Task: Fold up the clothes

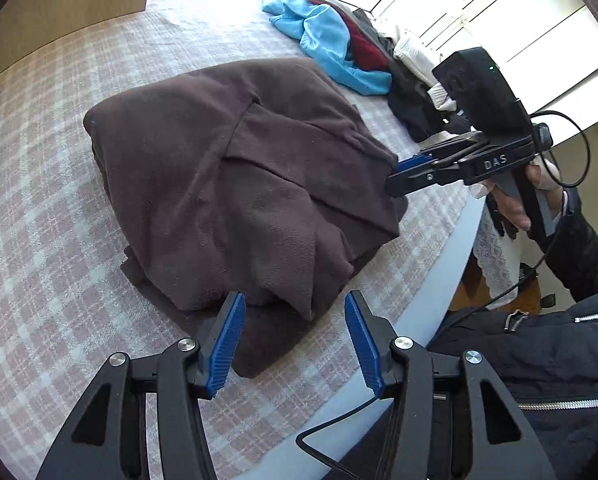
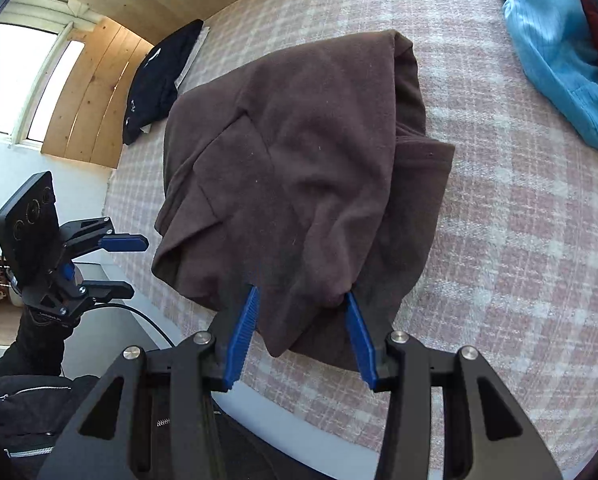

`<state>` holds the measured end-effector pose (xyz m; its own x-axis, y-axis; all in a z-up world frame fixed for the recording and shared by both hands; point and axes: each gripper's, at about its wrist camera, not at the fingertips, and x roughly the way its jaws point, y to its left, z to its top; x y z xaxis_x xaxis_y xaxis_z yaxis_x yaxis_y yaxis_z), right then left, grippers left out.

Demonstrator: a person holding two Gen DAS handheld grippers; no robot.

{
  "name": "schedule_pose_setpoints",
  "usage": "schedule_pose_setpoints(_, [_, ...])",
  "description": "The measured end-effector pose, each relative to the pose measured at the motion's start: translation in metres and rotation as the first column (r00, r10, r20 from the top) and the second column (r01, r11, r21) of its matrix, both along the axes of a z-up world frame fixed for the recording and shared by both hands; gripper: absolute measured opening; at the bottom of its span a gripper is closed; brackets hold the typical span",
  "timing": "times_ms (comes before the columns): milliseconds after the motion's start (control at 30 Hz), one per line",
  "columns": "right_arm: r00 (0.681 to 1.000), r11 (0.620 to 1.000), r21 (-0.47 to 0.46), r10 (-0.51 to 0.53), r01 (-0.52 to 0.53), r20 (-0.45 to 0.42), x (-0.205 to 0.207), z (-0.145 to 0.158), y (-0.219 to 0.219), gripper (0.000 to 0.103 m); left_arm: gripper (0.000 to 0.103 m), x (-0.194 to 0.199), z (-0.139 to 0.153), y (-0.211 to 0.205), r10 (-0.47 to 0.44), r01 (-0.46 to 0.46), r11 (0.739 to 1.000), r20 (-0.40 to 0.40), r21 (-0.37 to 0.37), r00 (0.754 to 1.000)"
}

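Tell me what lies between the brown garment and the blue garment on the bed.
Only bare checked bedspread separates the brown garment from the blue garment; both wrist views show it.

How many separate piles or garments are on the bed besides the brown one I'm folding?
2 clearly. A mixed heap topped by a light blue garment lies at the far side; a dark folded garment sits by the wooden headboard. The heap holds several pieces, some probably hidden.

Matt fleecy brown garment [image 1: 227, 168]
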<state>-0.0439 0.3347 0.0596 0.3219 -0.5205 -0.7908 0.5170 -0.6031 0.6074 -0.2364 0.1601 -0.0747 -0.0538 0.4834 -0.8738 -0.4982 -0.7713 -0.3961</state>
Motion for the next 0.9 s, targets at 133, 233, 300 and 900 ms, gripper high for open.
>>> schedule_pose_setpoints(133, [0.999, 0.999, 0.016, 0.030, -0.029, -0.044, 0.010, -0.005, -0.016, 0.042, 0.012, -0.009, -0.015, 0.008, 0.017, -0.017, 0.999, 0.018, -0.035, 1.000])
schedule_pose_setpoints(233, [0.996, 0.999, -0.001, 0.048, -0.048, -0.080, 0.014, 0.005, -0.018, 0.012, 0.006, -0.007, -0.003, 0.006, 0.004, -0.005, 0.999, -0.024, -0.035, 1.000])
schedule_pose_setpoints(300, [0.996, 0.998, -0.034, 0.047, -0.050, -0.082, 0.013, 0.015, -0.016, 0.011, 0.006, -0.005, 0.016, 0.004, -0.002, 0.000, 1.000, -0.068, -0.027, 0.998])
schedule_pose_setpoints(900, [0.992, 0.993, -0.102, -0.055, 0.067, 0.116, 0.000, 0.000, 0.005, 0.009, 0.063, 0.005, 0.061, 0.073, -0.242, 0.214, 0.968, -0.277, -0.131, 0.930])
